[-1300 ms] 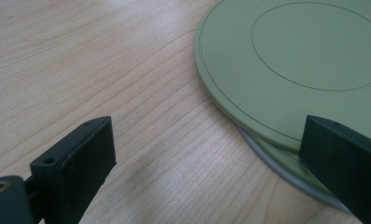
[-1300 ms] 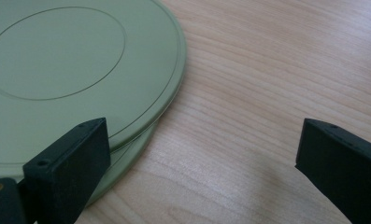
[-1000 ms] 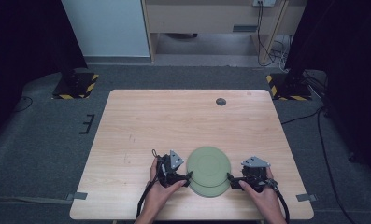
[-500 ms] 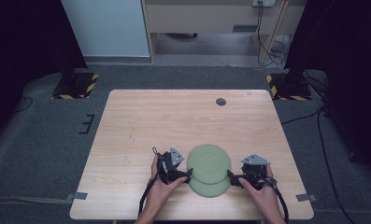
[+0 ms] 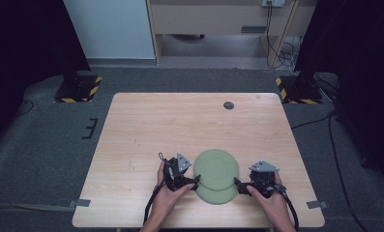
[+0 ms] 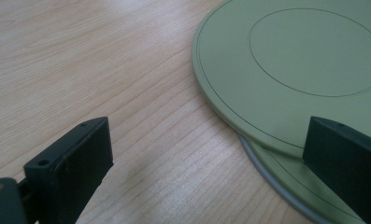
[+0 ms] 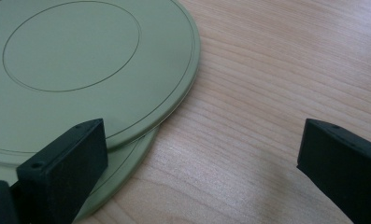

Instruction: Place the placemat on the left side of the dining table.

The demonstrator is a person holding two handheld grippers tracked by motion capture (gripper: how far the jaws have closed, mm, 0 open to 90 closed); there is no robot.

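left gripper (image 5: pixel 195 181) fingers spread | right gripper (image 5: pixel 236 185) fingers spread | green plates (image 5: pixel 216 169) unmarked

Light wooden surface (image 5: pixel 180 130) stood on grey carpet floor (image 5: pixel 44 145); pale panel (image 5: pixel 110 29) and wooden cabinet (image 5: pixel 204 17) behind; dark surroundings either side.

The high view looked forward and down over the whole table (image 5: pixel 146 125) from above its near side. Each gripper view sat low and close (between its own jaws), both sharing the stacked green plates (image 6: pixel 286 60).
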